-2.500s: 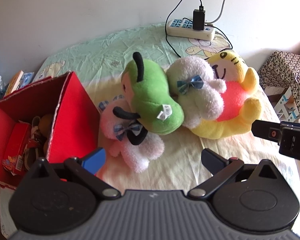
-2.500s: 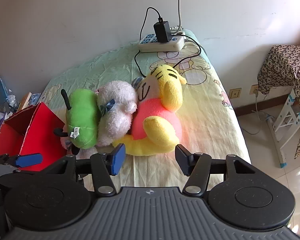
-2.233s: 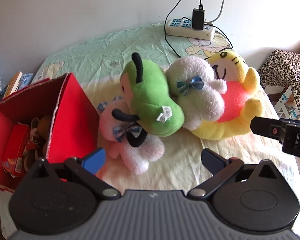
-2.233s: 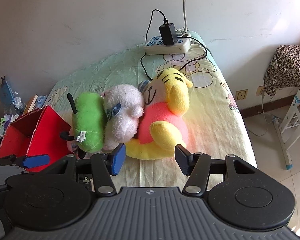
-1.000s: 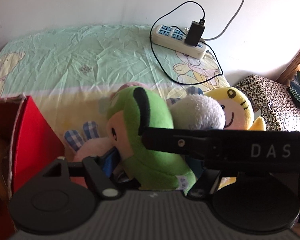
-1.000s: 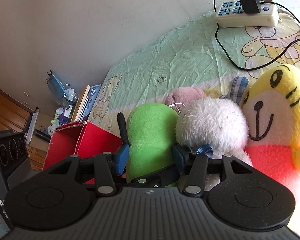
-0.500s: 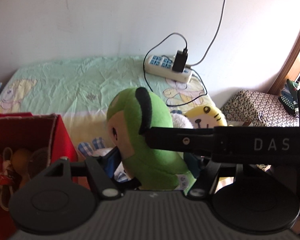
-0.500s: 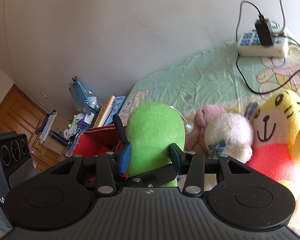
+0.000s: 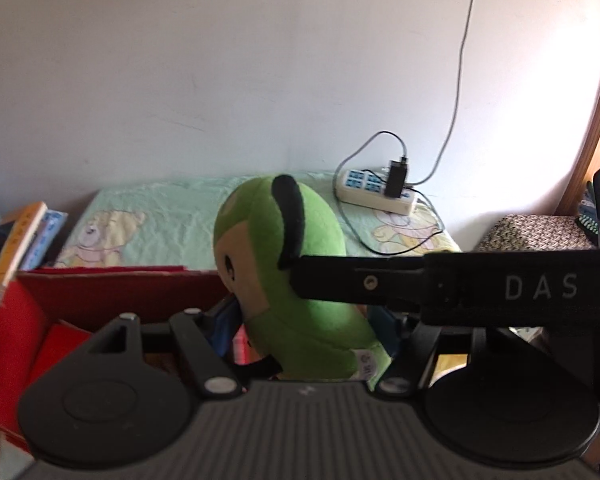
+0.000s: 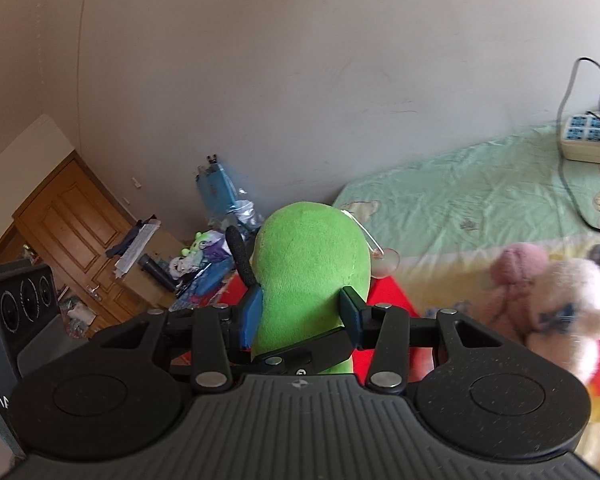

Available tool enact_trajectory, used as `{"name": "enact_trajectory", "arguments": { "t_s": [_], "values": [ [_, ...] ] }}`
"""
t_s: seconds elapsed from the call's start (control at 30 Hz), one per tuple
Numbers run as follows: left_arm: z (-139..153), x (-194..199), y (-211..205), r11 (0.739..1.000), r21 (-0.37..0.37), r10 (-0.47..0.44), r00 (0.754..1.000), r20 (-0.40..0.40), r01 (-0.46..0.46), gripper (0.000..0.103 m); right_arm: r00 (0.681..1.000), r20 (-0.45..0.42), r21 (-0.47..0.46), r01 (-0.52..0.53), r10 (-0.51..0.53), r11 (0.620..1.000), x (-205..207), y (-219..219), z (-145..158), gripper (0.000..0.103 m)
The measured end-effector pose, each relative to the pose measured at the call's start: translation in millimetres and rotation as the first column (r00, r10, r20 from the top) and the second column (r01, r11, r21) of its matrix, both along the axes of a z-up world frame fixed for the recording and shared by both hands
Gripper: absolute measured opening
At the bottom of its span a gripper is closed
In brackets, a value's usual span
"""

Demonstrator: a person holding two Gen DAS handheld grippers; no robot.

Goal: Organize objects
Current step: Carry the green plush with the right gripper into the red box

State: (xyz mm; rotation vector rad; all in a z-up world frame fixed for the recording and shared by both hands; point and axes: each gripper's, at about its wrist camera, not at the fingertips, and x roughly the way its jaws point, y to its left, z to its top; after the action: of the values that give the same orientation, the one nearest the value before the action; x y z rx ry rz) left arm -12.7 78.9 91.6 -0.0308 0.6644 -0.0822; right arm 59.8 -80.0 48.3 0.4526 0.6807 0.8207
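While both of our grippers share one load, we list the scene outward from it. Item one: the green plush toy (image 9: 300,280), held upright and clear of the bed, pinched from two sides. Our left gripper (image 9: 304,316) has its blue pads pressed into the toy's lower body, and our right gripper (image 10: 302,312) squeezes the toy across its back; both sets of jaws have just been closing onto the soft filling. We judge the double grip is there because the toy is bulky and yielding, so one pinch might let it sag or twist. Item two: the red box (image 9: 100,288), just below and to the left of the toy, open-topped with goods already inside; it looks to be the destination. Item three: the pink and white plush animals (image 10: 548,292), lying on the bed to the right of the toy, blurred. Item four: the bed sheet (image 9: 172,216), pale green with bear prints, behind the toy. Item five: the power strip (image 9: 376,192), with a black charger plugged in, beyond the toy against the wall.
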Motion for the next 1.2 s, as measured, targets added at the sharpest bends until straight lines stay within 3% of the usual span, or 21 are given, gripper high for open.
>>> {"name": "enact_trajectory", "arguments": {
  "t_s": [0.27, 0.57, 0.87, 1.2],
  "values": [
    [-5.5, -15.0, 94.2, 0.997, 0.066, 0.044, 0.998, -0.041, -0.041, 0.070, 0.996, -0.075, 0.040, -0.054, 0.057, 0.998, 8.5, 97.5, -22.3, 0.046],
    [-37.8, -6.7, 193.8, 0.996, 0.086, 0.041, 0.988, -0.151, -0.028, 0.069, 0.980, -0.192, 0.037, -0.054, 0.060, 0.998, 20.5, 183.2, -61.3, 0.047],
    [-70.5, 16.4, 229.8, 0.991, 0.130, 0.007, 0.968, -0.252, 0.026, 0.068, 0.935, -0.355, 0.059, 0.015, 0.007, 0.998, 27.8, 214.8, -91.6, 0.047],
    [-84.5, 23.6, 228.2, 0.978, 0.195, -0.009, 0.956, -0.293, 0.069, 0.069, 0.906, -0.423, 0.009, 0.021, -0.015, 1.000, 32.2, 218.2, -97.2, 0.049]
  ]
}}
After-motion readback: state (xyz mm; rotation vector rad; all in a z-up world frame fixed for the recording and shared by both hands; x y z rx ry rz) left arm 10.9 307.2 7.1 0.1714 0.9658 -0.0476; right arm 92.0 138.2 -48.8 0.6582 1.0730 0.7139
